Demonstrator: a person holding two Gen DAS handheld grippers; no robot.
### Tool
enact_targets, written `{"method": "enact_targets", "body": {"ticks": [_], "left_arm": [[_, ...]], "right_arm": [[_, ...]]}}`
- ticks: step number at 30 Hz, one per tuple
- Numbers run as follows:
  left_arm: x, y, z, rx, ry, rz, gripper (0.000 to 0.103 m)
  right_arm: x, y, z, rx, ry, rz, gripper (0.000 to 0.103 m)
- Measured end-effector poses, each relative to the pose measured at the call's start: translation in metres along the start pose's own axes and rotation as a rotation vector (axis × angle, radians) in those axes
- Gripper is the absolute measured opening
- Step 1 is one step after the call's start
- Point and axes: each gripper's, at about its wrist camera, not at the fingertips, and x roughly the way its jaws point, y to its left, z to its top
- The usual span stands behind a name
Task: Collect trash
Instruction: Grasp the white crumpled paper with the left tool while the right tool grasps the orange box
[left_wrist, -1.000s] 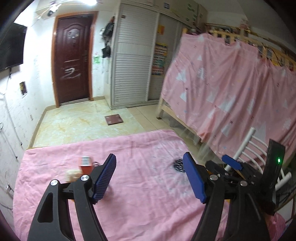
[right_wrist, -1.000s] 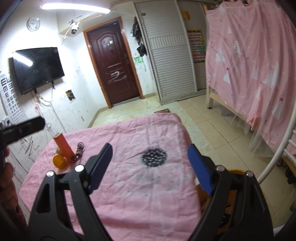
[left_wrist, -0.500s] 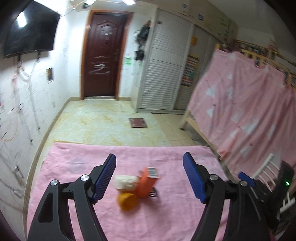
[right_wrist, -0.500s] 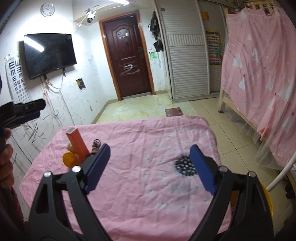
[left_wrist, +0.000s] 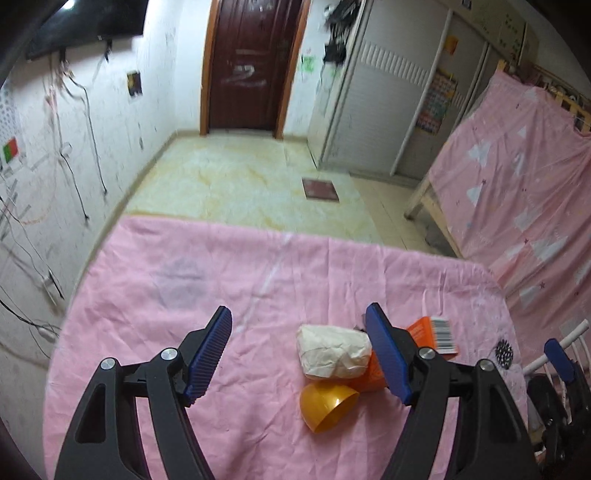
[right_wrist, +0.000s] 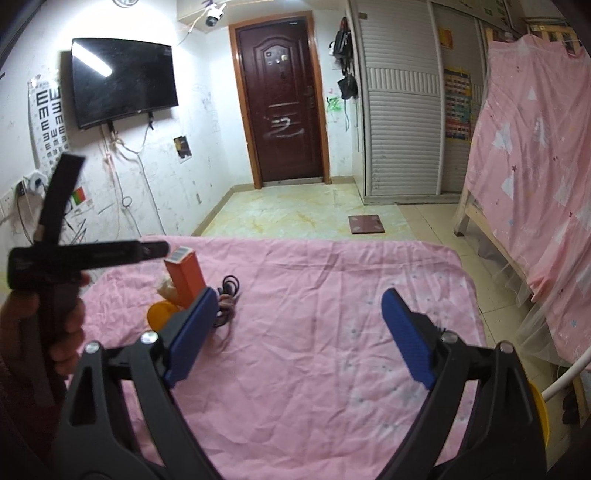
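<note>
A small pile of trash lies on the pink-covered table (left_wrist: 221, 266): a crumpled white paper wad (left_wrist: 334, 350), an orange half-shell cup (left_wrist: 327, 408) and an orange box (left_wrist: 430, 332) with a barcode end. My left gripper (left_wrist: 298, 310) hovers open just above the pile, its right pad beside the wad and touching nothing. In the right wrist view the orange box (right_wrist: 184, 277), the cup (right_wrist: 160, 315) and a black cord loop (right_wrist: 225, 302) sit to the left of my right gripper (right_wrist: 299, 295). Its jaws are opening, with nothing between them.
A hand holds the left gripper's handle (right_wrist: 55, 254) at the table's left side. A yellow bin (right_wrist: 539, 410) shows at the lower right, beside a white chair rail. A pink-draped bunk bed (right_wrist: 535, 177) stands to the right. A dark round mark (left_wrist: 504, 352) lies on the cloth.
My left gripper swung over to the trash pile and dropped closer, so the wad and cup now sit between its fingers. The right gripper's jaws widened and it shifted across the table.
</note>
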Motion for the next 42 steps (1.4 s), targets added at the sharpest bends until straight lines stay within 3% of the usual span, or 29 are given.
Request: {"method": "enact_targets", "body": {"ticks": [5, 9, 19, 24, 25, 26, 28, 42], "left_arm": [[0.021, -0.004, -0.012, 0.013, 0.058, -0.005, 0.067], [0.032, -0.006, -0.014, 0.024, 0.078, -0.013, 0.056], [0.036, -0.006, -0.02, 0.006, 0.133, -0.1, 0.056], [0.031, -0.005, -0.026, 0.034, 0.112, -0.096, 0.055], [0.029, -0.006, -0.029, 0.044, 0.103, -0.096, 0.052], [0.026, -0.007, -0.031, 0.053, 0.096, -0.105, 0.041], [0.021, -0.012, -0.032, 0.079, 0.079, -0.083, 0.038], [-0.023, 0.02, -0.018, 0.041, -0.047, -0.088, 0.037]], "right_arm": [[0.012, 0.004, 0.001, -0.01, 0.023, 0.003, 0.087], [0.023, 0.006, 0.001, -0.014, 0.047, 0.004, 0.087], [0.052, 0.02, 0.003, -0.061, 0.106, 0.022, 0.087], [0.061, 0.028, 0.003, -0.076, 0.119, 0.032, 0.087], [0.063, 0.029, 0.003, -0.079, 0.122, 0.035, 0.087], [0.064, 0.03, 0.002, -0.08, 0.124, 0.037, 0.087], [0.066, 0.032, 0.003, -0.083, 0.13, 0.04, 0.087], [0.082, 0.063, -0.002, -0.171, 0.188, 0.075, 0.09]]}}
